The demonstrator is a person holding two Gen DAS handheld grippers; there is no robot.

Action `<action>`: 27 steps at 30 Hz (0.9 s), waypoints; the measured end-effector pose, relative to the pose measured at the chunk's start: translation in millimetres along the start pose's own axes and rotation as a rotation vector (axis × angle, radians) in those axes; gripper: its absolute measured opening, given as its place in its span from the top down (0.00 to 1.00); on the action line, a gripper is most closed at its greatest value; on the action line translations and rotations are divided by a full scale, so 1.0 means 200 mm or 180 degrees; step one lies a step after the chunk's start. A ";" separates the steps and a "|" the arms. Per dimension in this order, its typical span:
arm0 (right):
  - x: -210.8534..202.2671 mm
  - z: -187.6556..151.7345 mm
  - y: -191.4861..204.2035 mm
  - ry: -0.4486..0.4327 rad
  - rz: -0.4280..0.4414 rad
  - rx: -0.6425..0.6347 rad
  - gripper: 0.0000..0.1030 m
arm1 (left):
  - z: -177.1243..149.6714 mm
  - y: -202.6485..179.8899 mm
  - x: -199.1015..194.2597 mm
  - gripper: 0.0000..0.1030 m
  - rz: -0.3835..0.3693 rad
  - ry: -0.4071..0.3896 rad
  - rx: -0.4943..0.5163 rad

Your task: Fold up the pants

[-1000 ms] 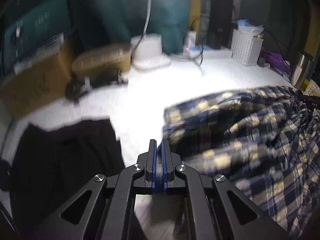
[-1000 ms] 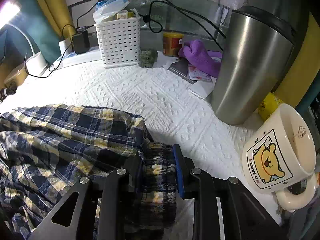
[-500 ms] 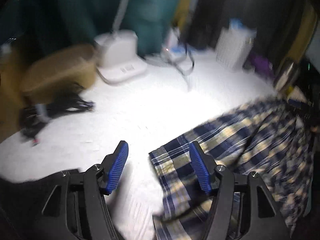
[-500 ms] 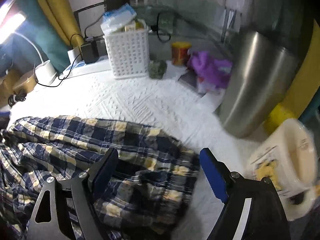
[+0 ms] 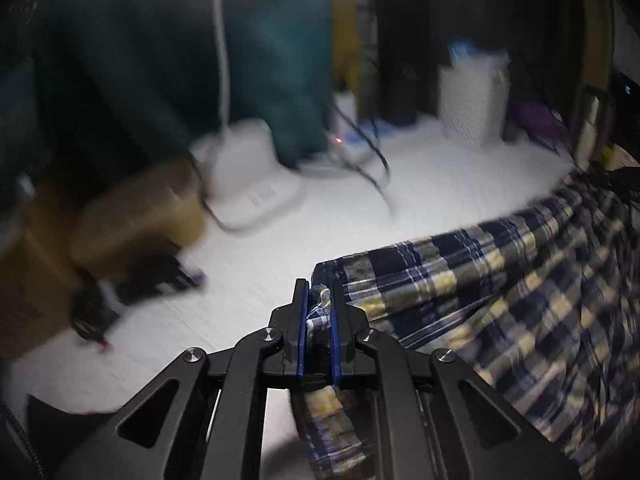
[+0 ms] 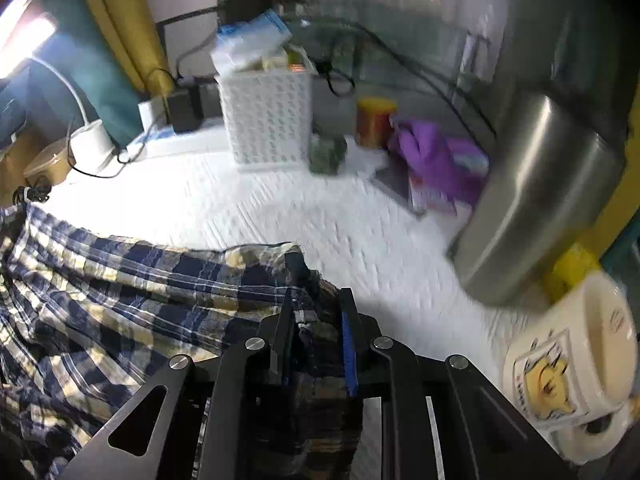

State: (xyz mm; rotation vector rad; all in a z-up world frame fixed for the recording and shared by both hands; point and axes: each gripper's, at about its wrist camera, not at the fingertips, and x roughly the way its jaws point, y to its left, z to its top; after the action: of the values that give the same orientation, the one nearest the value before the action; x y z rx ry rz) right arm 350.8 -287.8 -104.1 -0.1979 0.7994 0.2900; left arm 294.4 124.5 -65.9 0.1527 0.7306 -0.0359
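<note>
Jaws pinching plaid pants [image 5: 500,292]; mug [image 6: 568,372] lettering blurred.

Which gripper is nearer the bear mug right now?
Right. The right gripper, shut on the plaid pants, has the bear mug just beside it. The left gripper grips the pants' other end; no mug shows in its view.

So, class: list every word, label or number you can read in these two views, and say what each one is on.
Cream bear mug: small red lettering beside the bear, too blurred to read.
Blue-and-white packet in the white basket: any print is too blurred to read.
Orange tin: no readable label.
Left wrist view: no readable text.
</note>
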 end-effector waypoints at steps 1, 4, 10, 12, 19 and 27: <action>0.00 0.02 0.02 -0.0034 -0.0041 -0.0050 0.81 | 0.02 0.01 0.00 0.92 0.0066 -0.0053 0.0045; 0.04 0.06 0.03 -0.0038 -0.0050 -0.0074 0.81 | 0.05 0.01 0.04 0.92 0.0280 -0.0178 0.0167; 0.24 0.06 0.00 0.0282 -0.0074 0.0040 0.80 | -0.01 0.04 0.23 0.85 0.0308 0.0301 0.0188; 0.22 0.06 0.00 0.0265 -0.0135 0.0019 0.64 | -0.04 0.07 0.20 0.69 0.0382 0.0385 0.0132; 0.07 0.05 0.03 0.0096 -0.0122 -0.0080 0.31 | -0.19 0.14 -0.05 0.51 0.0186 0.0512 -0.0347; 0.10 -0.08 0.25 0.0392 -0.0102 -0.0782 0.31 | -0.44 -0.01 -0.13 0.54 0.0023 0.0746 -0.0362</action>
State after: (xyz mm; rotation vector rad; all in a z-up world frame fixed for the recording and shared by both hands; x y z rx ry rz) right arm 337.3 -241.9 -133.7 -0.4625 0.8808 0.3480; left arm 217.2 135.9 -113.6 0.0509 0.9638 0.0310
